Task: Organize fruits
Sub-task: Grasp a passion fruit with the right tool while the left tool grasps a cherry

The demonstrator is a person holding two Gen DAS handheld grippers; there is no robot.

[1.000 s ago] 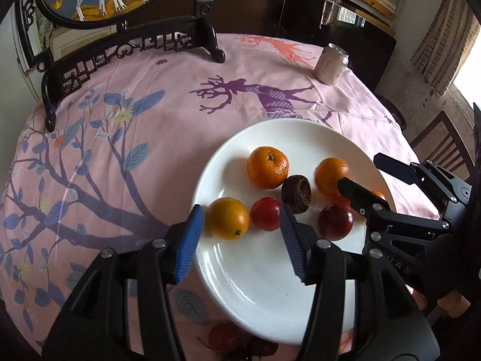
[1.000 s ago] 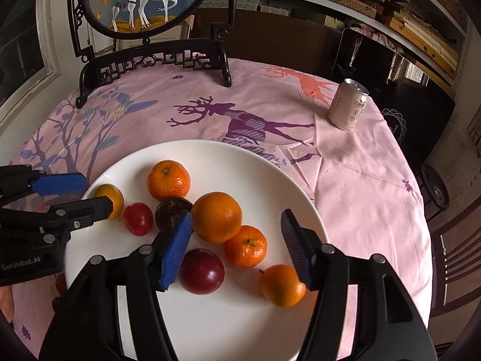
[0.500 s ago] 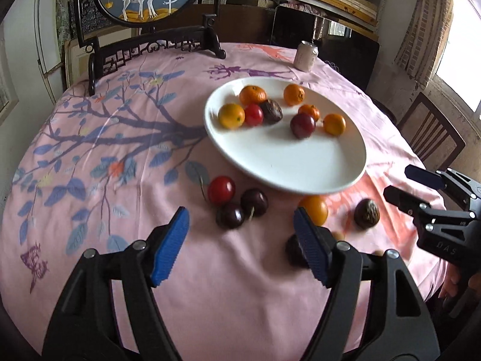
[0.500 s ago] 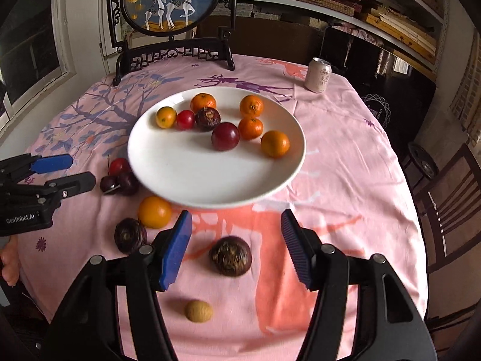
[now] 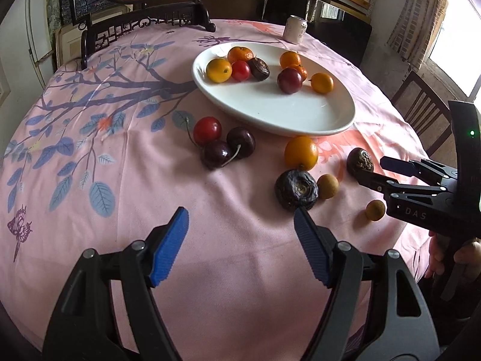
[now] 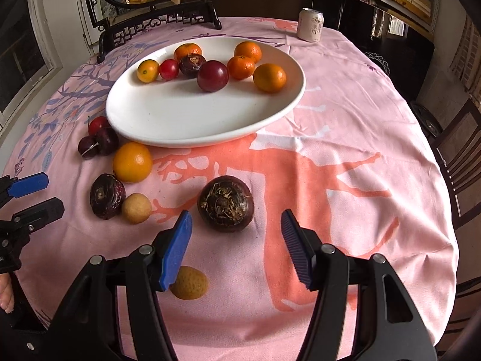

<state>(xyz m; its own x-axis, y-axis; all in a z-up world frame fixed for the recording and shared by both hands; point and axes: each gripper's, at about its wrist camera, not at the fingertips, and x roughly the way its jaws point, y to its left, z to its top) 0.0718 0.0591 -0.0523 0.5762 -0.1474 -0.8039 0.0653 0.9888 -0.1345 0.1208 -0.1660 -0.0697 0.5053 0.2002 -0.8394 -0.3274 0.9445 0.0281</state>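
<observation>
A white plate (image 5: 270,114) (image 6: 168,120) holds several oranges, a plum and small fruits. Loose on the pink cloth lie three cherries (image 5: 224,143) (image 6: 97,141), an orange (image 5: 301,152) (image 6: 132,162), a dark wrinkled fruit (image 5: 296,189) (image 6: 107,195), a second dark fruit (image 5: 359,161) (image 6: 225,203) and two small tan fruits (image 5: 327,186) (image 6: 136,208) (image 6: 189,282). My left gripper (image 5: 240,246) is open and empty, short of the fruits. My right gripper (image 6: 236,249) is open, just short of the second dark fruit.
A drink can (image 5: 296,29) (image 6: 311,25) stands at the table's far side. A dark carved stand with a round painted screen (image 5: 144,24) (image 6: 156,21) sits at the back left. Wooden chairs (image 6: 463,162) stand to the right.
Both grippers have pulled back from over the plate to the table's near edge, then moved forward and lower toward the loose fruits. Both stayed open.
</observation>
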